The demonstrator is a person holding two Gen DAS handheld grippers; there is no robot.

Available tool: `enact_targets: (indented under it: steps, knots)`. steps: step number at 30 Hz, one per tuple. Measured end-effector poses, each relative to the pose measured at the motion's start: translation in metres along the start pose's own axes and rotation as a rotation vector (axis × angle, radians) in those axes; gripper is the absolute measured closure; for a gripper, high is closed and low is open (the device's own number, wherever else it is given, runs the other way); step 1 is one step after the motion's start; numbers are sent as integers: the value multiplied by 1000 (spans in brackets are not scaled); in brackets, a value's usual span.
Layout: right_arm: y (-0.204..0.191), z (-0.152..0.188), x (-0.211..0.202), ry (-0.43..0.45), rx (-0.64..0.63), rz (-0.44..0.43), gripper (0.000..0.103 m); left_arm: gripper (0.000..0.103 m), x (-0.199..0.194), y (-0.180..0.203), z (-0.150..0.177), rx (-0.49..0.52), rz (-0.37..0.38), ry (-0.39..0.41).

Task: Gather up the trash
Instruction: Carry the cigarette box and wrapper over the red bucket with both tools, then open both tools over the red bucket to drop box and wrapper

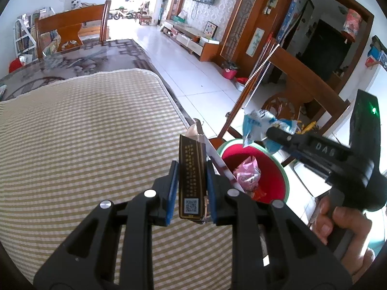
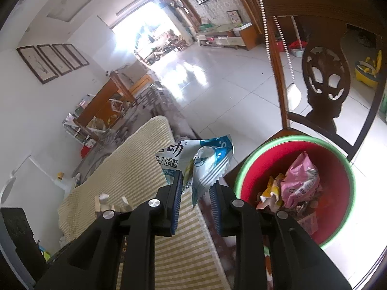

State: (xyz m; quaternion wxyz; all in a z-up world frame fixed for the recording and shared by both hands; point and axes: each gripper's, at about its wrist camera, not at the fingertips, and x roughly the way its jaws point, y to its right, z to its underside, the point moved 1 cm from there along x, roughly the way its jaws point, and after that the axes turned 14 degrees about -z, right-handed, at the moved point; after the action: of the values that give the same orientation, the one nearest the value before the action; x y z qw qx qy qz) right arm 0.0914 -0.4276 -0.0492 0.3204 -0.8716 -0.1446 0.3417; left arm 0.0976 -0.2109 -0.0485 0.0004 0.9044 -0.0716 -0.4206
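Observation:
My left gripper point(image 1: 191, 169) is shut on a dark cigarette box point(image 1: 191, 176) with gold print and a QR code, held above the edge of the striped mat point(image 1: 84, 133). A red basin point(image 1: 273, 178) with a green rim sits just right of it and holds a pink wrapper point(image 1: 248, 176) and other scraps. My right gripper point(image 1: 273, 134) holds a blue-and-white snack wrapper point(image 1: 261, 123) over the basin's far side. In the right wrist view the right gripper point(image 2: 196, 188) has its jaws apart with the wrapper point(image 2: 205, 162) against the left pad, the basin point(image 2: 338, 164) to the right.
A carved wooden chair point(image 2: 324, 77) stands behind the basin, with a beaded cord point(image 2: 266, 24) hanging on it. The patterned tablecloth point(image 1: 79, 60) extends beyond the mat. White tiled floor point(image 1: 193, 72) lies to the right of the table. A second chair point(image 1: 70, 29) stands at the far end.

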Motion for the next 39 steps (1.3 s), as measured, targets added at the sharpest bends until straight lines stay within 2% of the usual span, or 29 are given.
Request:
enact_targets:
  steps: [5, 12, 17, 25, 39]
  knots:
    - [18, -5, -7, 17, 48, 24, 79, 81, 8, 7, 0, 21, 5, -11]
    - [29, -7, -13, 26, 62, 85, 79, 81, 16, 31, -8, 63, 49, -5]
    - [31, -9, -16, 38, 33, 142, 79, 81, 19, 51, -12, 102, 69, 4]
    - [30, -13, -22, 78, -27, 224, 79, 81, 32, 64, -15, 110, 95, -23]
    - [38, -17, -19, 83, -13, 267, 78, 81, 51, 91, -10, 143, 149, -61]
